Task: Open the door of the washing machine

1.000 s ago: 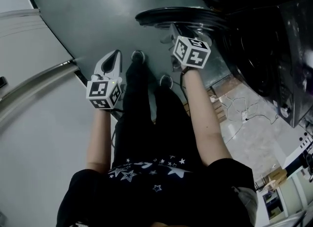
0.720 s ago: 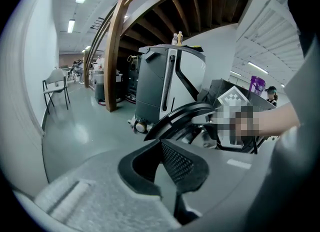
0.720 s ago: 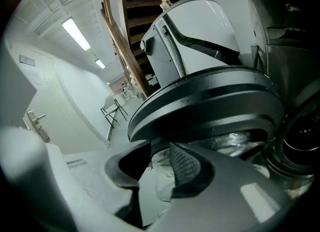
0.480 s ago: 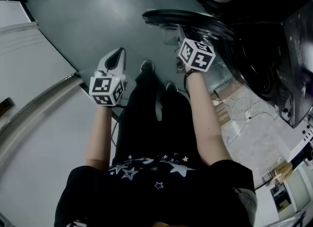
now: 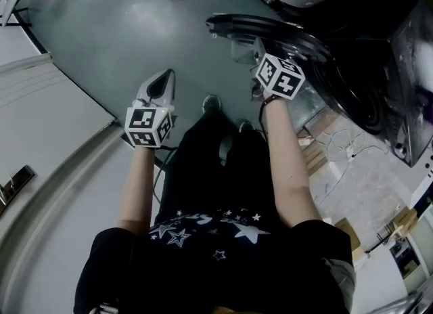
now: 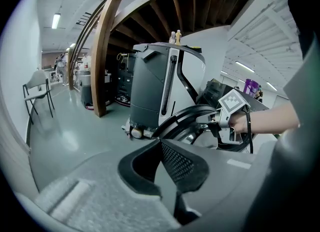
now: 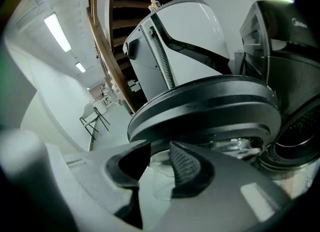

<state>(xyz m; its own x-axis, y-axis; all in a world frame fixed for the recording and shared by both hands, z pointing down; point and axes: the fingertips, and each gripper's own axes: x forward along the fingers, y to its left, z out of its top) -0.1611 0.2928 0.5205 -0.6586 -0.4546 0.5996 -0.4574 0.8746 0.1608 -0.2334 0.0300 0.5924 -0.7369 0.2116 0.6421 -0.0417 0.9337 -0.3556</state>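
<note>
The washing machine (image 5: 379, 82) stands dark at the right, its drum opening (image 7: 300, 131) showing. Its round black door (image 5: 270, 28) hangs swung out over the floor. My right gripper (image 5: 252, 47) reaches to the door's near edge. In the right gripper view the jaws (image 7: 160, 148) are shut on a pale clear part under the door rim (image 7: 210, 106). The left gripper view shows the same grip on the door (image 6: 185, 118) from the side. My left gripper (image 5: 164, 76) hovers over bare floor to the left, its fingertips (image 6: 160, 142) together with nothing in them.
A big white and grey floor machine (image 6: 160, 86) stands just beyond the door. A curved wooden beam (image 6: 102, 51) and a chair (image 6: 37, 93) lie further off. Cables and cardboard (image 5: 325, 150) litter the floor at the right. The person's shoes (image 5: 211, 103) are below the door.
The door has swung further out with my right gripper on it. Both grippers have shifted a little to the right in the head view.
</note>
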